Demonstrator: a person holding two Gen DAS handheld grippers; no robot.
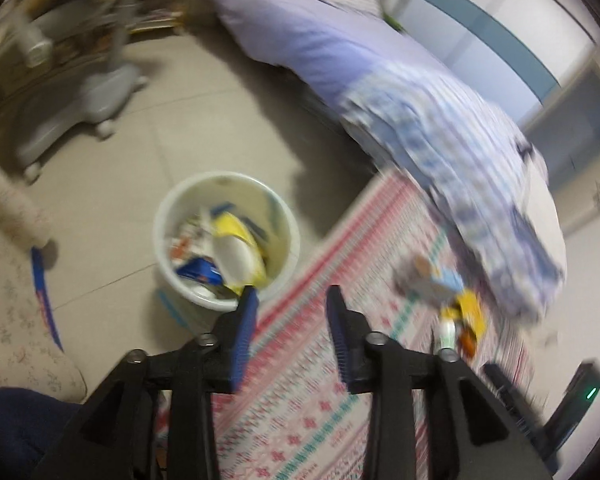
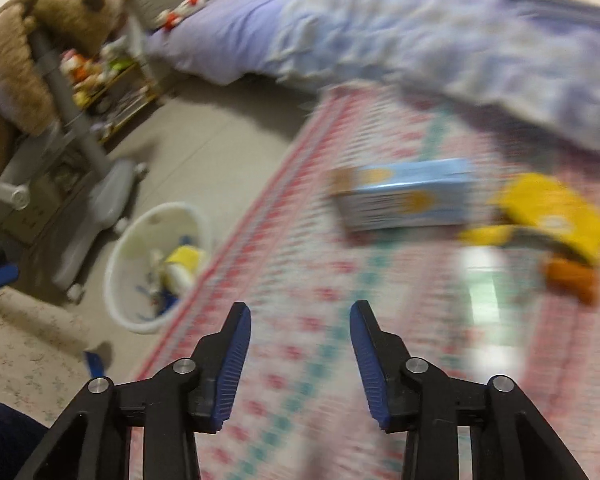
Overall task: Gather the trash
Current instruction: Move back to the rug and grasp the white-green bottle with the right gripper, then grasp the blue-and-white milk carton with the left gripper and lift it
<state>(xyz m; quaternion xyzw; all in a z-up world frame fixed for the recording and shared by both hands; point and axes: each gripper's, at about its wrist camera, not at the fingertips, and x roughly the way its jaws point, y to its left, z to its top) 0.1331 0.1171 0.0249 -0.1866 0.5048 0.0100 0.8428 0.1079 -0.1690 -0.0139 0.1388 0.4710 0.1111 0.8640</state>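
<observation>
Both claws empty | right claw [image 2: 300, 312] | blue carton [image 2: 406, 196] ahead (blurred)

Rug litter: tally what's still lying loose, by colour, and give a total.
Light blue box: 1
Yellow packet: 1
Orange piece: 1
White and green tube: 1
Total: 4, though blur may hide smaller bits.

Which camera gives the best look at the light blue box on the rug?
The right wrist view: the light blue box lies large and unobstructed ahead, though blurred. In the left wrist view, it appears small and smeared near the bed's edge.
</observation>
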